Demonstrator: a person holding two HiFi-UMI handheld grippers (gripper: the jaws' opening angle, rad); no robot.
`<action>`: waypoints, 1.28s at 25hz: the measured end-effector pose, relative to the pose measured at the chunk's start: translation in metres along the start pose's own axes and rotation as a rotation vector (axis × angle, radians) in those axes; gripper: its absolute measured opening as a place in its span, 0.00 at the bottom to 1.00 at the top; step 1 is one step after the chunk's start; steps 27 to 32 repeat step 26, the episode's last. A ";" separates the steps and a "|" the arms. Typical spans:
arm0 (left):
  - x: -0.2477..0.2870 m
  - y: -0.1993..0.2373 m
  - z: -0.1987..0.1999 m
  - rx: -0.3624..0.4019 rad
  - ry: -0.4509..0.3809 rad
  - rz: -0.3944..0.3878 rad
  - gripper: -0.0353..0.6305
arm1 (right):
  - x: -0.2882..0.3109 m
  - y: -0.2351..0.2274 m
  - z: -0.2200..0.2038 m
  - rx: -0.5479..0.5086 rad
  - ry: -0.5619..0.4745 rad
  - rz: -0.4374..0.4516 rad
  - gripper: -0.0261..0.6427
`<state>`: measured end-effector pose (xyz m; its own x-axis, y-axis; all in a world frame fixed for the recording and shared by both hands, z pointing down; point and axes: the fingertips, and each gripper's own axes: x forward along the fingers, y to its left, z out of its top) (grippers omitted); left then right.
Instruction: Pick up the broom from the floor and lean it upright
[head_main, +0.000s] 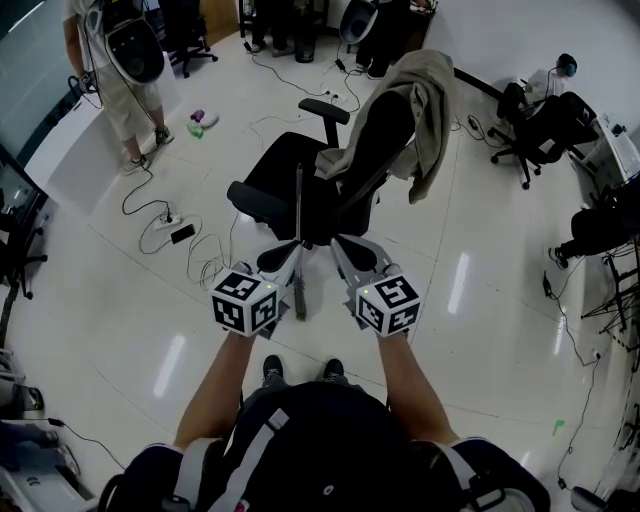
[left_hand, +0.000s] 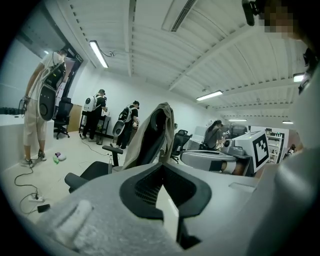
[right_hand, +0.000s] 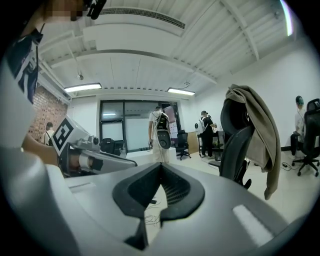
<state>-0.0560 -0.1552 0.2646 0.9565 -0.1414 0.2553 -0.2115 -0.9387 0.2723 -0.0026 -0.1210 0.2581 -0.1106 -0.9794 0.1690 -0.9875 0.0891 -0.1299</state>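
Observation:
The broom (head_main: 299, 225) shows in the head view as a thin grey pole. It stands nearly upright against the front of a black office chair (head_main: 280, 180), with its lower end down between my two grippers. To the pole's left, my left gripper (head_main: 283, 260) is shut and holds nothing. My right gripper (head_main: 346, 252) is just right of the pole, also shut and empty. Neither touches the pole. In the left gripper view the left gripper (left_hand: 161, 167) has its jaws meeting, as does the right gripper (right_hand: 160, 167) in its own view.
A beige jacket (head_main: 430, 110) hangs over the chair's back. A power strip with cables (head_main: 170, 222) lies on the white floor at left. A person (head_main: 120, 90) stands at far left. More chairs (head_main: 540, 125) and desks line the right side.

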 end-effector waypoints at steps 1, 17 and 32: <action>-0.002 0.002 -0.001 0.001 0.003 -0.007 0.05 | 0.001 0.002 0.001 -0.001 -0.003 -0.005 0.04; -0.012 0.007 0.019 0.012 -0.030 -0.092 0.05 | 0.009 0.021 0.017 -0.002 -0.007 -0.039 0.04; -0.006 0.011 0.026 0.002 -0.030 -0.114 0.05 | 0.015 0.017 0.028 0.001 -0.017 -0.046 0.04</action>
